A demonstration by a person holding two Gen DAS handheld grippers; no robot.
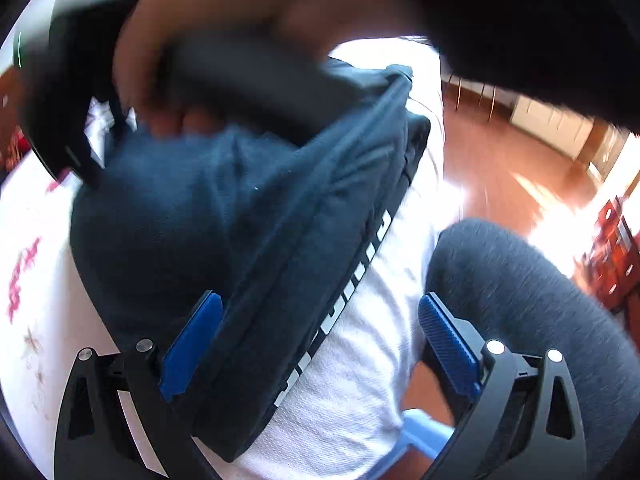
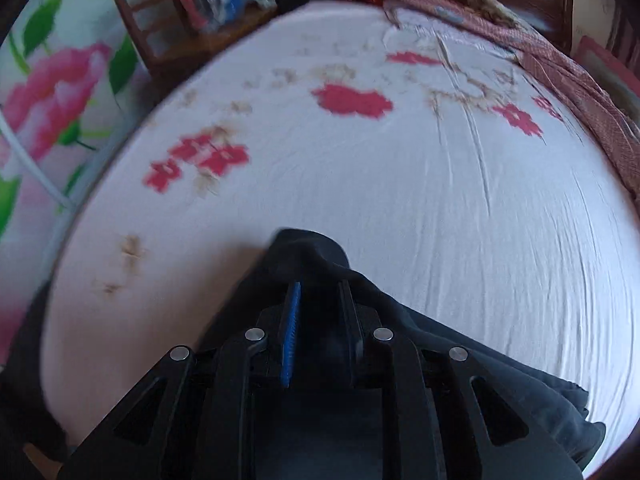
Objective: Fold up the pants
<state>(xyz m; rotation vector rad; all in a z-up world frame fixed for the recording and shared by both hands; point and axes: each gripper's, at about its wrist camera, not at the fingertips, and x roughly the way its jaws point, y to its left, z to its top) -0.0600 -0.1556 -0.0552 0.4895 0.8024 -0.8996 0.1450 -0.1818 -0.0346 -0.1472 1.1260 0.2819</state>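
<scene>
We see the dark pants [image 2: 304, 256] bunched at the near edge of the bed [image 2: 400, 200], pinched between the nearly closed pads of our right gripper [image 2: 318, 288]. Only the left wrist view shows their lettered waistband, where the cloth lies beside one pad of our wide-open left gripper [image 1: 320, 320], which grips nothing (a hand [image 1: 168, 80] blurs above). Past the bed's flowered sheet stands a wooden chair [image 2: 160, 28].
</scene>
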